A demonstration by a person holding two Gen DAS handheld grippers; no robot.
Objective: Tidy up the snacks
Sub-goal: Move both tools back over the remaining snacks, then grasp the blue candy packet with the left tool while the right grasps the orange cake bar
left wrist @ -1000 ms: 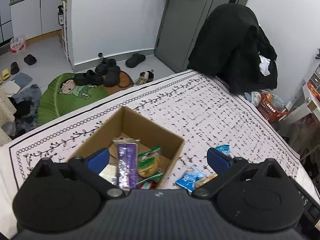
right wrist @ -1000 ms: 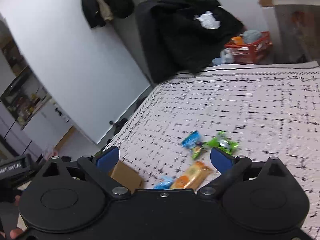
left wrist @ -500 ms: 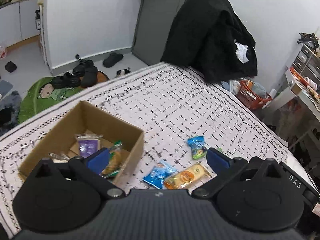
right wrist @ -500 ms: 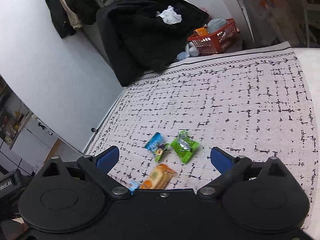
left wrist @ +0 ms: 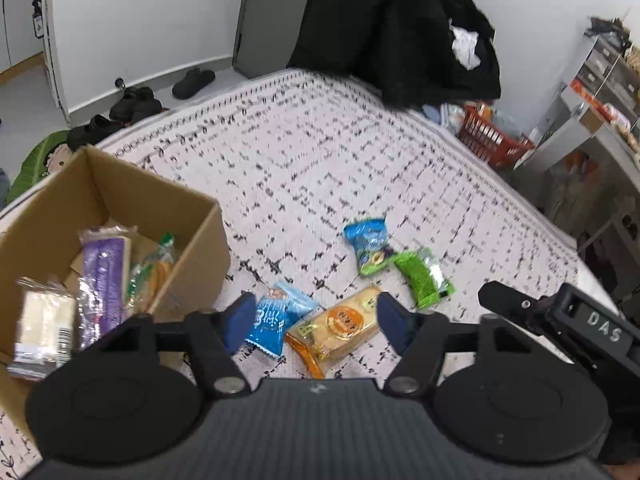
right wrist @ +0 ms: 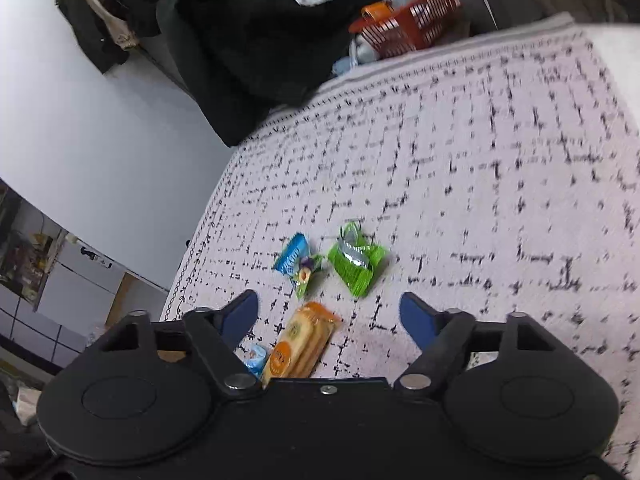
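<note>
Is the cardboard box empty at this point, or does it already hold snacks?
It holds snacks: the open-topped cardboard box contains several packets, including a purple one.

Brown cardboard box (left wrist: 192, 216), green snack packet (right wrist: 357, 258), black-dashed white cloth (left wrist: 320, 160)

Matt cardboard box (left wrist: 192, 216), glossy plastic snack wrappers (left wrist: 424, 276), woven cloth (left wrist: 320, 168)

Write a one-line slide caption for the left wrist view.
Left gripper, jaws closing, hovers over two packets beside the box of snacks; two more packets lie beyond.
</note>
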